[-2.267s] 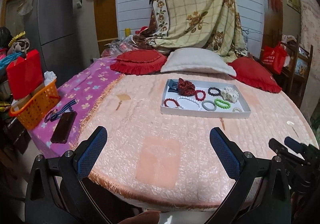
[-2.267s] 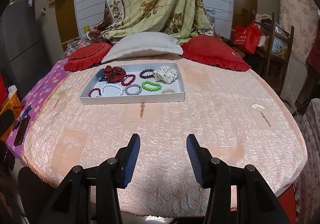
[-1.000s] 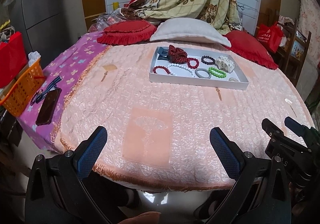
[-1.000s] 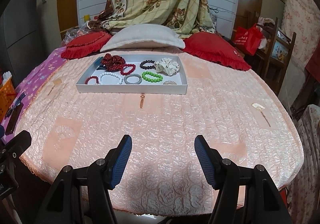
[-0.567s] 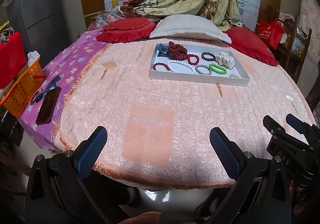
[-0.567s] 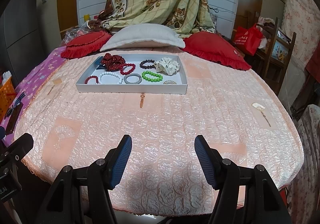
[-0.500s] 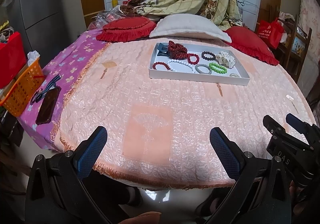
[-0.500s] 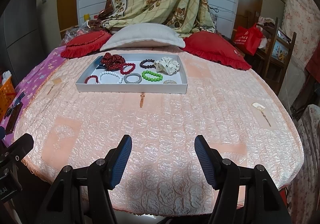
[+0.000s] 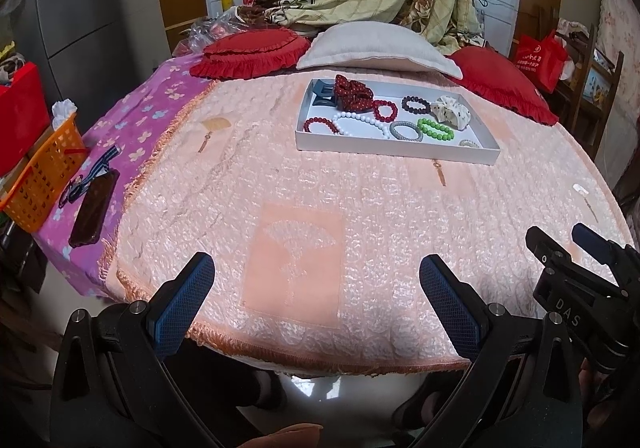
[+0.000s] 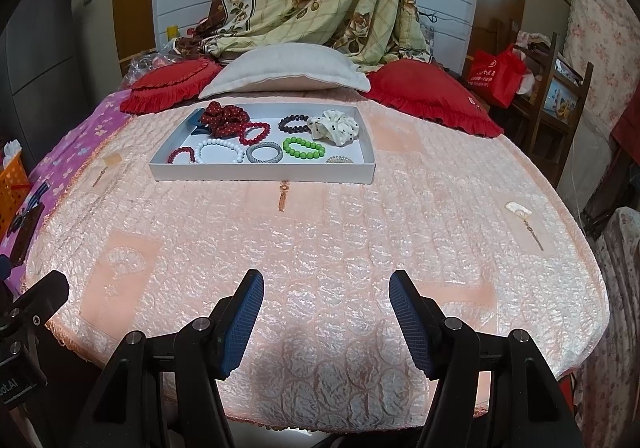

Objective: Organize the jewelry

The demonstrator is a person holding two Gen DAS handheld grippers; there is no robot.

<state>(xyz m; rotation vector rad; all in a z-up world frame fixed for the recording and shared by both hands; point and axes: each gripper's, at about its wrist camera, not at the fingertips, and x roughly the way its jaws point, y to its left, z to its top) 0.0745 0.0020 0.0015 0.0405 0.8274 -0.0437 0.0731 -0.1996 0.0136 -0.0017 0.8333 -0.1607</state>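
blue hair clip (image 10: 195, 125) half hidden behind red scrunchie (image 10: 224, 116)

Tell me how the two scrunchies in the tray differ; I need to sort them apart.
The red scrunchie is dark red with pale dots; the white scrunchie is cream with dark dots. The red scrunchie lies at the tray's far left corner, against a blue clip; the white scrunchie lies at the far right. Both are gathered fabric, lying loose in the tray.

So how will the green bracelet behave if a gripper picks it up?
The green bracelet is a ring of round beads, so it probably hangs limp when pinched. The glossy beads may slip between pads. It looks light, and lies flat in the tray, so rolling seems unlikely.
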